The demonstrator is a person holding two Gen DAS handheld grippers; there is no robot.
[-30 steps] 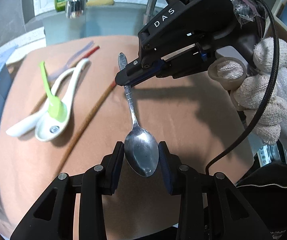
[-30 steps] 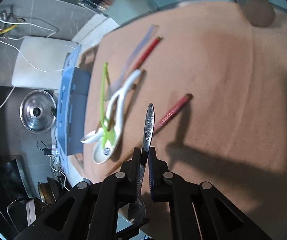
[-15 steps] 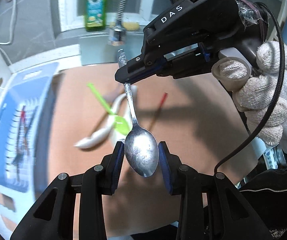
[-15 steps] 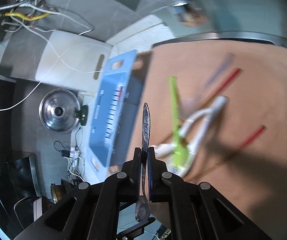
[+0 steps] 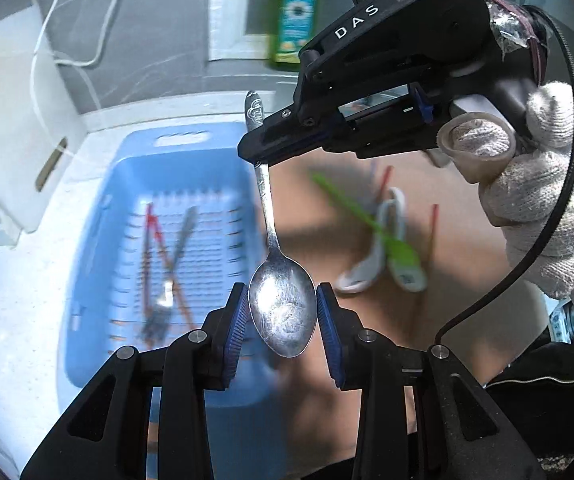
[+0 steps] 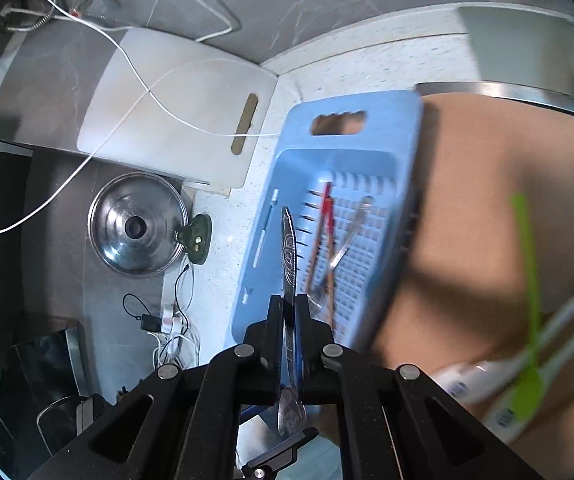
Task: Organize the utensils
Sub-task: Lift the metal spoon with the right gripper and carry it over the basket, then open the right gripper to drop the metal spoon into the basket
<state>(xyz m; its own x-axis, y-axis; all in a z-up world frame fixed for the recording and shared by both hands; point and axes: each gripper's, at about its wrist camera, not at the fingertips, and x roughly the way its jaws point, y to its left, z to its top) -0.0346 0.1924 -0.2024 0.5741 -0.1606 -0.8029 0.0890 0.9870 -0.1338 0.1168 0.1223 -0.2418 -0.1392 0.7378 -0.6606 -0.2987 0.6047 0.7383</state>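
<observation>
Both tools carry one metal spoon (image 5: 281, 316) between them: my left tool (image 5: 283, 316) is partly open with its pads against the sides of the bowl, and my right tool (image 6: 289, 320) is pinched fully closed on the handle. The spoon hangs in the air over the near edge of the blue basket (image 5: 139, 152), which stands at the left edge of the brown mat (image 5: 387, 320) on the desk.

Part of the job looks done: red chopsticks (image 6: 325, 216) and a metal utensil (image 6: 351, 232) already lie in the basket. Left on the mat are a green spoon (image 5: 395, 244), two white ceramic spoons (image 5: 387, 248) and at least one red chopstick (image 5: 433, 224); blur hides any more.

A second ago the spoon hung over the middle of the mat, with the basket out of the left view. The hold on it is the same.
</observation>
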